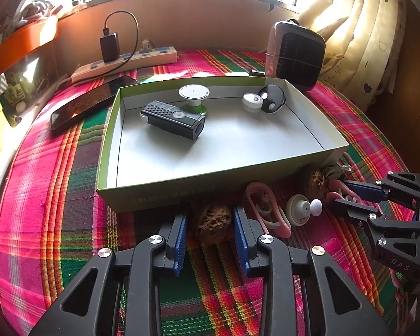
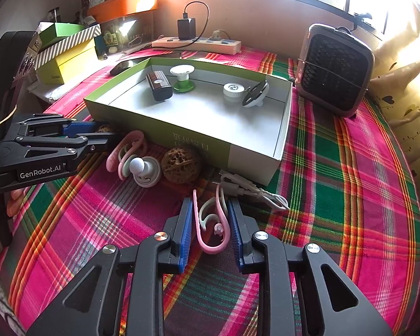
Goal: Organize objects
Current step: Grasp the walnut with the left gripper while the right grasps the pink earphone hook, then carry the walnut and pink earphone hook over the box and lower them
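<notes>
A green-walled cardboard tray holds a black device, a white-and-green knob, a white cap and a round black-and-white piece. In front of it on the plaid cloth lie two walnuts, two pink ear hooks and a white knobbed piece. My left gripper is open around one walnut. My right gripper is open around a pink ear hook. The other walnut and the other ear hook lie free.
A white cable lies by the tray's near corner. A dark heater stands at back right, a power strip with charger at the back, a phone left of the tray, stacked boxes at far left.
</notes>
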A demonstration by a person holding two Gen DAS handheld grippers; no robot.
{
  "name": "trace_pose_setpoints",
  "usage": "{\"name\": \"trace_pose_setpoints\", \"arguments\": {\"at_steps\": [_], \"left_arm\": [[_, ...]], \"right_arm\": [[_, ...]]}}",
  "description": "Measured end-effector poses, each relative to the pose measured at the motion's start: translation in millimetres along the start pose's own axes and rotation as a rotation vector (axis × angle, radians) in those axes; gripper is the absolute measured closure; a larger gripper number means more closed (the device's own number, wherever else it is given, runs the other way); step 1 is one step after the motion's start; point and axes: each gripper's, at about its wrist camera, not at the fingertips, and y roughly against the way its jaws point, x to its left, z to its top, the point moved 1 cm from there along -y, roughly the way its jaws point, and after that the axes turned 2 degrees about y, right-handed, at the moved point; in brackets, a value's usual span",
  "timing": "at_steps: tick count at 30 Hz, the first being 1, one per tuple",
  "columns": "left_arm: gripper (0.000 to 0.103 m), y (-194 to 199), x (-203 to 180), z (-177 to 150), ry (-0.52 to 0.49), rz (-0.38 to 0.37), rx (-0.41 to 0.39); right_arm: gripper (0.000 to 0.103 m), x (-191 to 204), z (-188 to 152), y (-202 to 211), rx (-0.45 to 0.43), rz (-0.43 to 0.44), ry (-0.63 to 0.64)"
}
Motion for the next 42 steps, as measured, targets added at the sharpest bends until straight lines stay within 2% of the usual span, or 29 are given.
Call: {"name": "trace_pose_setpoints", "arguments": {"at_steps": [18, 27, 34, 42], "left_arm": [[0.075, 6, -1, 0, -0.005, -0.004, -0.013], [0.075, 15, -2, 2, -0.006, -0.016, -0.025], [0.075, 27, -1, 8, -0.004, -0.030, -0.045], [0.075, 31, 1, 20, -0.003, -0.026, -0.059]], "right_arm": [[0.079, 0, -1, 4, -0.006, 0.004, -0.011], [0.079, -1, 4, 15, -0.033, 0.052, -0.041], [0.079, -3, 15, 26, -0.062, 0.082, -0.073], [0.079, -10, 37, 25, -0.074, 0.062, -0.107]]}}
